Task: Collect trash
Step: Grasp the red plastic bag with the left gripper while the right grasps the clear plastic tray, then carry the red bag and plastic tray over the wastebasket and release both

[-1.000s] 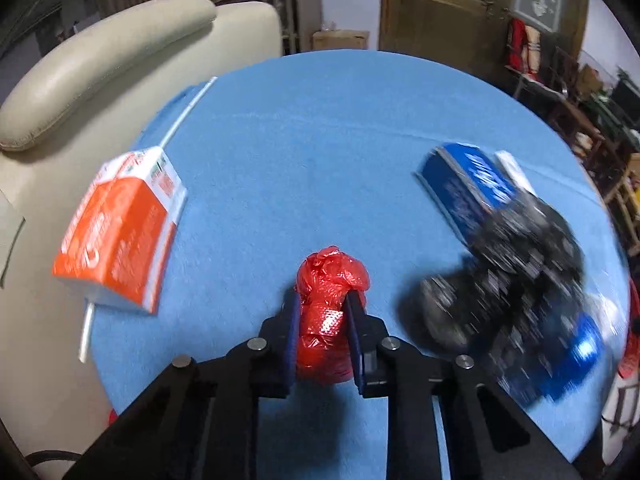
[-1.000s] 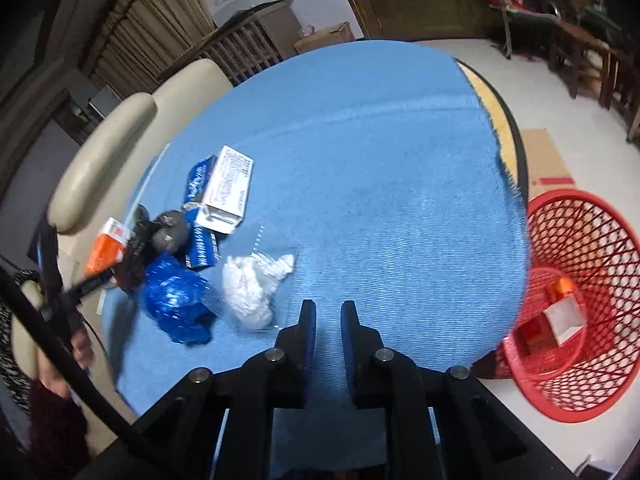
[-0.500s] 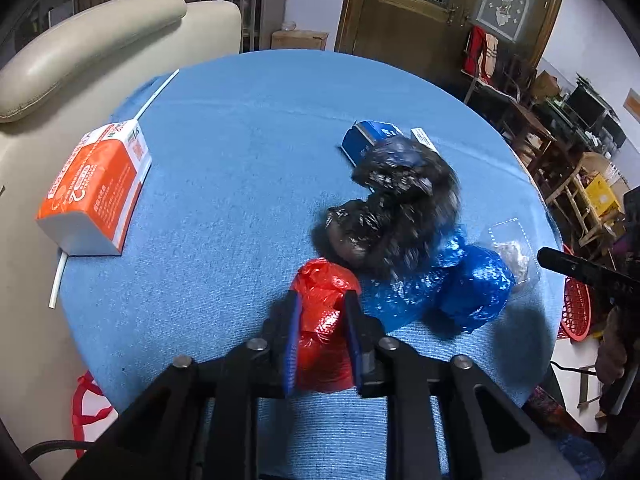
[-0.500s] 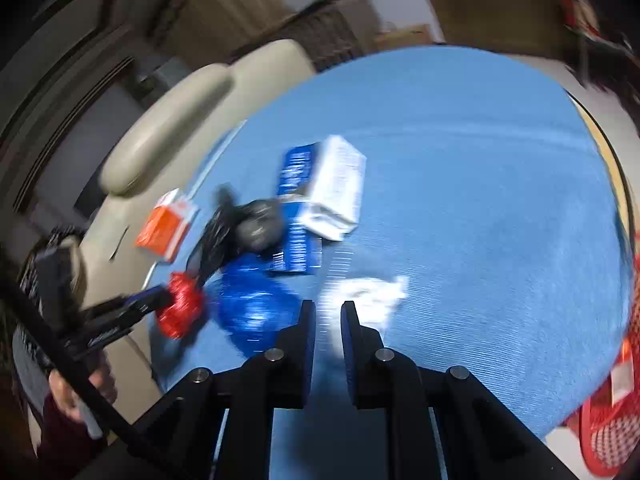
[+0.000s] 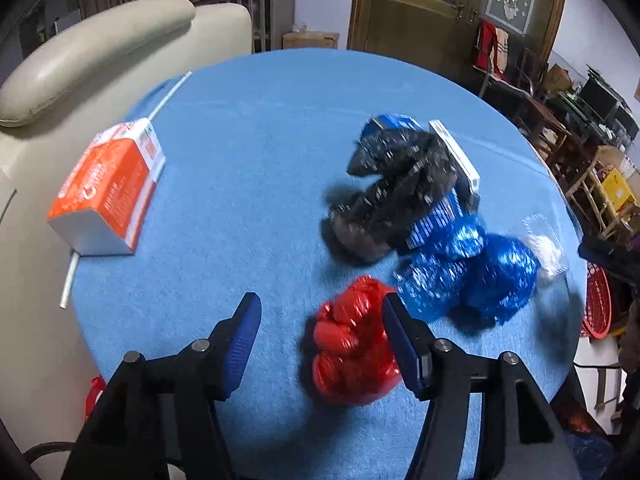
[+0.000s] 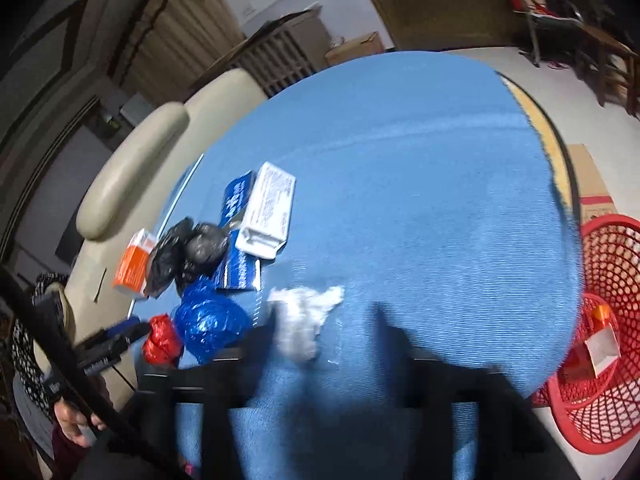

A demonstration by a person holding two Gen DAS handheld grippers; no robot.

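Note:
My left gripper is opening, and the crumpled red bag lies on the blue table between its jaws. The bag leans on the right finger while the left pad stands clear of it. Beyond it lie two shiny blue bags and a black bag. My right gripper is blurred and opening, with a crumpled white wrap between its fingers and untouched. In the right wrist view the red bag sits at the left gripper's tip.
An orange carton and a straw lie at the table's left edge by a cream armchair. A blue and white box sits behind the bags. A red mesh basket holding cartons stands on the floor, right of the table.
The left jaws were shut on the red bag and now stand apart with the bag resting on the table. The right jaws went from shut to wide apart, now straddling the white wrap.

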